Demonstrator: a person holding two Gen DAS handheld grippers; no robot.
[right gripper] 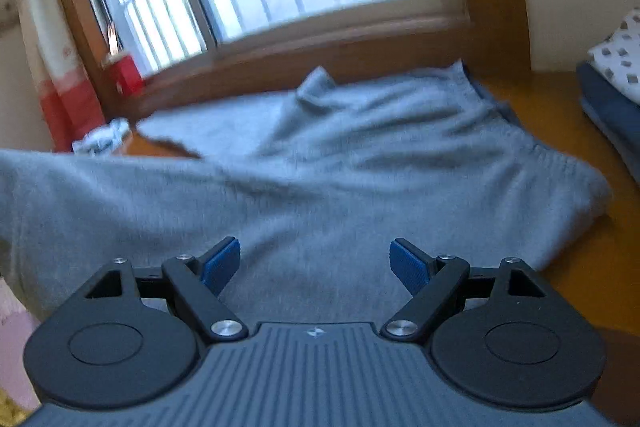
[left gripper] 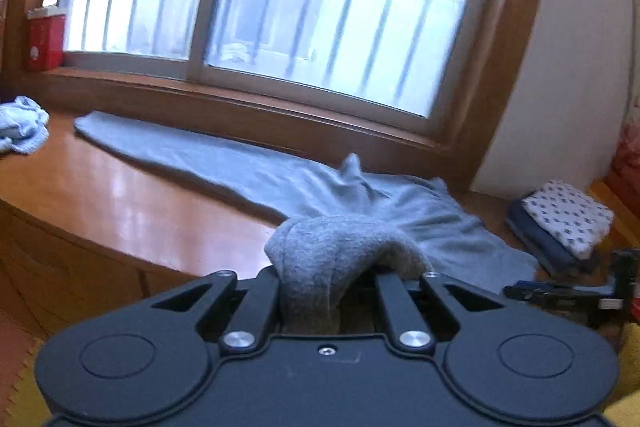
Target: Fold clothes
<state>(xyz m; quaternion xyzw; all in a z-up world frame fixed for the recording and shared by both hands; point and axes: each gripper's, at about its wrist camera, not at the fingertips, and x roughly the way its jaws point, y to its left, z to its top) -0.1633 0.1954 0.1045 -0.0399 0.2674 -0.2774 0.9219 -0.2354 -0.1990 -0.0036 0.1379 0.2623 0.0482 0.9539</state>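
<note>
A grey knit garment (left gripper: 240, 163) lies stretched along the wooden window bench (left gripper: 100, 187), one long part running left under the window. My left gripper (left gripper: 320, 287) is shut on a bunched fold of the grey garment and lifts it off the bench; its fingertips are hidden in the cloth. In the right wrist view the same grey garment (right gripper: 340, 167) spreads wide across the bench, rumpled in the middle. My right gripper (right gripper: 316, 263) is open just above the garment's near part, its blue pads (right gripper: 222, 261) apart and empty.
A stack of folded clothes (left gripper: 560, 219), patterned white on dark blue, sits at the bench's right end and also shows in the right wrist view (right gripper: 616, 87). A crumpled light-blue cloth (left gripper: 20, 123) lies at the left end. A red box (left gripper: 44, 39) stands on the window sill.
</note>
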